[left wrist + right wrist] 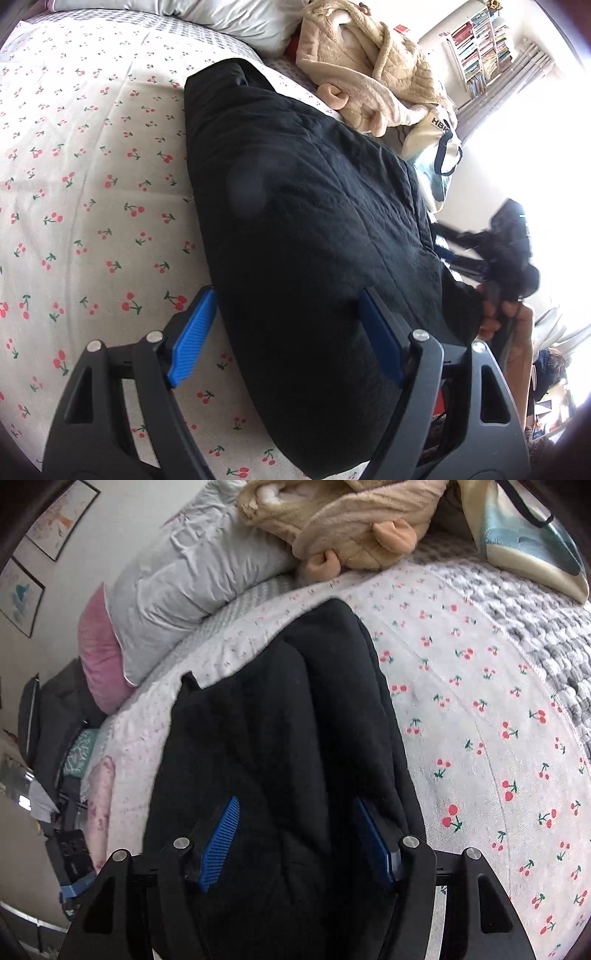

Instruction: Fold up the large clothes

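A large black quilted garment point(314, 221) lies folded into a long thick strip on the cherry-print bed sheet point(92, 166). My left gripper point(288, 291) is open and hovers over the garment's near end. Its left blue pad point(192, 332) is just off the cloth's edge, and its right pad point(380, 339) is above the black fabric. In the right wrist view the same garment point(288, 720) runs away from me, and my right gripper point(295, 801) stands open above it with the cloth below both pads. The person's hand point(491, 325) holding the right gripper shows at the garment's far side.
A beige plush robe point(362, 66) and a white pillow point(229, 18) lie at the head of the bed, with a tote bag point(436, 147) beside them. A pink cushion point(99, 657), a grey knitted blanket point(535, 627) and bedside clutter point(55, 757) border the sheet.
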Demonstrator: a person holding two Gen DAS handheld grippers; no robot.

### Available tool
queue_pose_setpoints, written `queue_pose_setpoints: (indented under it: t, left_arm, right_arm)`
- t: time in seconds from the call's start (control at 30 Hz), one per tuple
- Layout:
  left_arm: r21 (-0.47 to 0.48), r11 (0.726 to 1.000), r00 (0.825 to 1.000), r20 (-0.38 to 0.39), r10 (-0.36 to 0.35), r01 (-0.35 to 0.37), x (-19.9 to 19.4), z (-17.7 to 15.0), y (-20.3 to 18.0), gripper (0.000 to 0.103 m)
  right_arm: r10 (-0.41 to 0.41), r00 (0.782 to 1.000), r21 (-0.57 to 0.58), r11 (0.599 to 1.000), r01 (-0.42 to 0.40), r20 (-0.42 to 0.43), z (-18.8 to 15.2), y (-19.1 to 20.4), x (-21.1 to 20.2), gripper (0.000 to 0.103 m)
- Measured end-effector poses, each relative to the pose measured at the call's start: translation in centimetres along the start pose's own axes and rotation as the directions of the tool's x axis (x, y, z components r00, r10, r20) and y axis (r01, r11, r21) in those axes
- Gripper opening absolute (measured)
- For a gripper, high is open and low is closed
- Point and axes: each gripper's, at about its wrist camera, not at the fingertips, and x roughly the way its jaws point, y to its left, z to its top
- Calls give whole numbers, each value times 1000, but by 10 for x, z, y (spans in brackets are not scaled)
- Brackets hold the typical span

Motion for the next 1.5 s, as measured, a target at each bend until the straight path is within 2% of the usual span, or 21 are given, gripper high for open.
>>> queue_pose_setpoints:
  t: [0.03, 0.1, 0.13, 0.17, 0.3, 0.37, 0.43, 0.5, 0.57, 0.6, 0.7, 0.77, 0.83, 0.97, 1.07, 1.17, 1.23, 1.3, 1.37, 1.43, 1.5]
  left_arm:
    - [-1, 1000, 1000, -1, 5, -5, 0, 0, 0, 81]
    - [-5, 1000, 1000, -3, 10, -10, 0, 0, 2, 83]
    - [-8, 1000, 1000, -3, 7, -7, 0, 1, 3, 83]
    - [-11, 1000, 1000, -1, 6, -6, 0, 2, 4, 83]
    - [-4, 1000, 999, 42, 29, -29, -5, 7, 3, 83]
    - [3, 999, 997, 66, 38, -39, -7, 9, 0, 83]
    - [0, 1000, 998, 59, 30, -30, -6, 9, -1, 83]
    - [-2, 1000, 999, 34, 22, -22, 0, 8, -2, 83]
    - [-5, 1000, 1000, 7, 6, -6, 7, 6, -4, 83]
    - [-10, 1000, 1000, 3, 1, -1, 9, 5, -4, 84]
    - [-43, 999, 1000, -17, -10, 10, 14, 6, -2, 91]
    - [-65, 998, 999, -28, -21, 20, 17, 7, -1, 95]
    - [-88, 996, 999, -41, -26, 23, 22, 7, 0, 98]
    - [-154, 986, 996, -55, -67, 58, 35, 7, 6, 100]
    - [-191, 980, 996, -56, -76, 64, 46, 9, 9, 101]
    - [-214, 974, 995, -48, -84, 72, 58, 12, 12, 103]
    - [-245, 965, 993, -58, -106, 89, 66, 15, 17, 103]
    - [-253, 964, 994, -52, -99, 83, 68, 20, 18, 95]
    - [-181, 984, 1000, -24, -4, 0, 62, 28, 3, 78]
    - [-89, 994, 998, 19, 61, -59, 54, 35, -19, 67]
    - [6, 996, 992, 83, 92, -92, 43, 46, -42, 60]
  right_arm:
    - [13, 1000, -7, 1000, -13, -22, -2, 1, 6, 65]
    - [118, 992, -27, 992, -120, -53, -3, 8, 13, 64]
    - [184, 981, -28, 982, -186, -54, -4, 11, 10, 53]
    - [247, 968, -34, 968, -248, -31, -4, 15, 5, 18]
    - [302, 945, -93, 952, -292, 128, 0, 30, -37, 17]
    - [283, 938, -130, 957, -261, 200, -2, 35, -60, 17]
    - [191, 956, -132, 977, -165, 222, -5, 30, -64, 17]
    - [31, 985, -110, 994, -12, 171, -5, 22, -45, 17]
    - [-139, 989, -95, 985, 144, 55, -16, 5, -9, 21]
    - [-145, 988, -109, 983, 151, 63, -19, 5, -6, 22]
    - [-175, 980, -133, 973, 187, 98, -19, 21, -21, 39]
    - [-171, 977, -145, 971, 189, 125, -24, 27, -34, 71]
    - [-153, 978, -131, 976, 173, 145, -25, 18, -38, 77]
    - [-159, 982, -43, 986, 164, 97, -19, -4, -28, 78]
    - [-8, 999, 37, 999, 6, 37, -18, -21, -19, 78]
    - [159, 987, 126, 979, -159, 6, -19, -43, 2, 78]
    - [184, 983, 121, 976, -184, 7, -17, -43, 6, 74]
    - [176, 984, 99, 980, -175, 0, -16, -35, 10, 59]
    - [148, 989, 76, 986, -149, 23, -20, -27, 8, 45]
    - [101, 993, 36, 994, -104, 62, -20, -15, -2, 40]
    - [115, 986, 12, 993, -117, 121, -19, -3, -14, 38]
